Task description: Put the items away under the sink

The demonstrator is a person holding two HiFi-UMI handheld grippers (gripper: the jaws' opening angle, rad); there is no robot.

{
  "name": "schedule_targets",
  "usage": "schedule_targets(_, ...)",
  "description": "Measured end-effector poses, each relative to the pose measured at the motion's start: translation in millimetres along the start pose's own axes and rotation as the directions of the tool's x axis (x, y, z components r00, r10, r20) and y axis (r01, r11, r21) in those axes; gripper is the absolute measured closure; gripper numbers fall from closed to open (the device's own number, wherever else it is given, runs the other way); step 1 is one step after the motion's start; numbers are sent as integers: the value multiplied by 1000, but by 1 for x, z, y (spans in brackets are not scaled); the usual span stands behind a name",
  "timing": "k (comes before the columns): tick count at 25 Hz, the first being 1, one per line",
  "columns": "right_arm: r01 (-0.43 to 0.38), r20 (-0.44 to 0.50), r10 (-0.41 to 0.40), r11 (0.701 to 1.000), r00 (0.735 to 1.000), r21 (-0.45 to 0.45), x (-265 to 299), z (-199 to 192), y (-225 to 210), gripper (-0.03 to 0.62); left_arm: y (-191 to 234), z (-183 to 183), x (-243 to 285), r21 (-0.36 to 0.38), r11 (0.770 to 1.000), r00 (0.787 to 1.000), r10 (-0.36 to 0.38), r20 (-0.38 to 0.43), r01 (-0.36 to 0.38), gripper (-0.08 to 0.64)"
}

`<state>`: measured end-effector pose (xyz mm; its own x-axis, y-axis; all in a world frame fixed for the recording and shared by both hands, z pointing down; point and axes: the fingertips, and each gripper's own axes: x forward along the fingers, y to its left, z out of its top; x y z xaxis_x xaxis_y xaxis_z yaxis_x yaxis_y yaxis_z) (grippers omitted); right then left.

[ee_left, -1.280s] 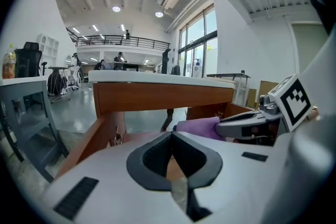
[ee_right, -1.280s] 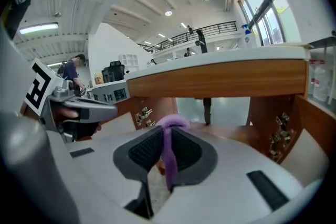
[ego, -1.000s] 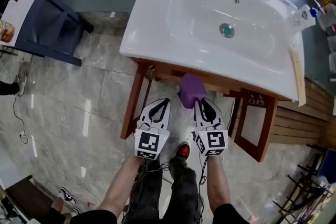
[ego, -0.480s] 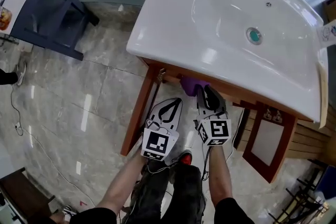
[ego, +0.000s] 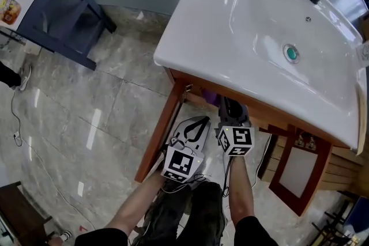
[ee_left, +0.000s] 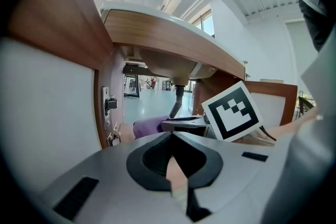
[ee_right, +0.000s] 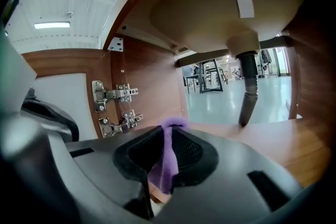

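Observation:
A purple cloth (ee_right: 167, 160) hangs pinched between the jaws of my right gripper (ee_right: 169, 127), which reaches into the open wooden cabinet under the white sink (ego: 259, 37). In the head view only a scrap of the cloth (ego: 211, 98) shows below the sink's front edge, ahead of the right gripper (ego: 228, 105). My left gripper (ego: 202, 121) hovers just left of it at the cabinet's opening, shut and holding nothing. From the left gripper view, the cloth (ee_left: 149, 126) and the right gripper's marker cube (ee_left: 231, 112) lie beyond my left gripper (ee_left: 172, 134).
Inside the cabinet a grey drain pipe (ee_right: 247, 97) drops from the basin to the wooden shelf (ee_right: 262, 139). Door hinges (ee_right: 113, 94) sit on the cabinet's side wall. The cabinet door (ego: 297, 167) stands open at the right. A dark blue stand (ego: 69, 14) stands at the far left.
Both grippers have sunk and pushed forward toward the cabinet. The purple cloth, in plain view a second ago, has gone under the sink's front edge with the right gripper.

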<state>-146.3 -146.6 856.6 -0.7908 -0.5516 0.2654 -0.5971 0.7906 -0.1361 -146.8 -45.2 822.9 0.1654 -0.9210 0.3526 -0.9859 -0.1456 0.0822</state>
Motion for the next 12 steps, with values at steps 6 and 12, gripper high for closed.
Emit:
schedule_targets(6, 27, -51, -30, 998, 998, -49, 10, -20, -7, 520, 1, -8, 2, 9, 1000, 1000, -4, 9, 4, 552)
schedule_targets(12, 101, -86, -108, 992, 990, -82, 18, -33, -25, 515, 5, -16, 1, 13, 1000, 1000, 11, 12, -11, 552)
